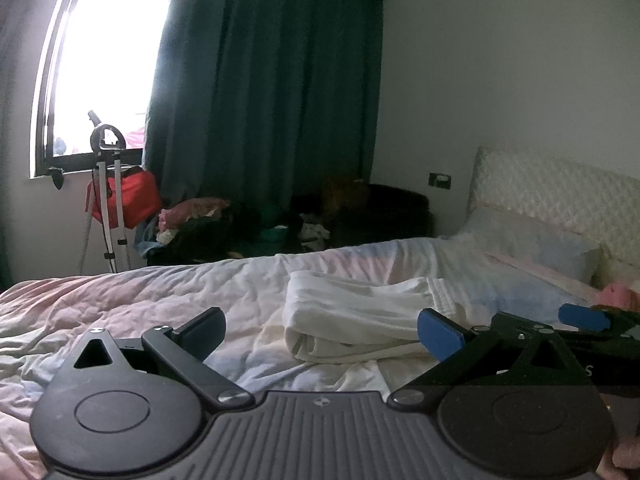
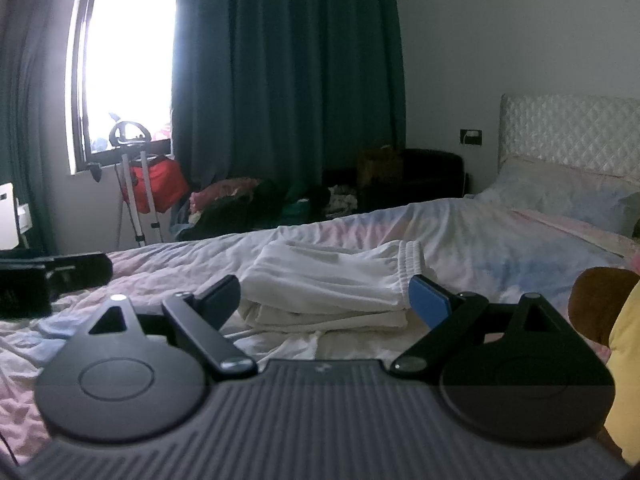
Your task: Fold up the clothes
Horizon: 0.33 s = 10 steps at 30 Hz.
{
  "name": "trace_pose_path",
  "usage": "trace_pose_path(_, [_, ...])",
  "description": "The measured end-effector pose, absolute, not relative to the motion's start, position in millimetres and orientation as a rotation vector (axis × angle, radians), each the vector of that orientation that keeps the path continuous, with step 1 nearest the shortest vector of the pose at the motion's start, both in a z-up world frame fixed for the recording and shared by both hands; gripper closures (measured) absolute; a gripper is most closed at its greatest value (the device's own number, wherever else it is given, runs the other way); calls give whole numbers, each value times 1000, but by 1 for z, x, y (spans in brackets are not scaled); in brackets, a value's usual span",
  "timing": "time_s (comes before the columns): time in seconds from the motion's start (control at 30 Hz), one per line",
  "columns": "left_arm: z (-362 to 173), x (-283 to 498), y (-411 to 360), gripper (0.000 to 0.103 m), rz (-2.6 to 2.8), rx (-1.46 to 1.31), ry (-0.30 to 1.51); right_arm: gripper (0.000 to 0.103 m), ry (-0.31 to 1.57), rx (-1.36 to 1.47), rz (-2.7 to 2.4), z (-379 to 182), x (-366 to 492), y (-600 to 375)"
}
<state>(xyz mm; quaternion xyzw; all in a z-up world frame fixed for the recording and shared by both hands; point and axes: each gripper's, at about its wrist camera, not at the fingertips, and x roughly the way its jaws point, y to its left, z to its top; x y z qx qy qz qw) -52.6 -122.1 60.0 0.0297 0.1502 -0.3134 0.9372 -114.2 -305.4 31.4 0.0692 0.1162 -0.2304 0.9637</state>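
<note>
The folded white trousers (image 2: 332, 284) lie on the bed (image 2: 480, 240), just ahead of the right gripper (image 2: 324, 300) and the left gripper (image 1: 320, 332); both grippers are spread wide, gripping nothing.

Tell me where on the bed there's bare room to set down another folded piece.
Bare sheet lies left of the folded white garment, toward the window side, and between it and the pillow. The right edge is crowded by a brown and yellow soft item.

Rumpled bed (image 2: 460, 232) bears folded white garment (image 2: 328, 280), pillow (image 2: 560, 192)
</note>
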Motion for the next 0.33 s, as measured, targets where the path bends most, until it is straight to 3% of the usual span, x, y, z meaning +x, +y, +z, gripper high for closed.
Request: trace_pose_path(0.33, [60,-54,-122,0,-649,77,308,10,245,139,-467,32,-116,-301])
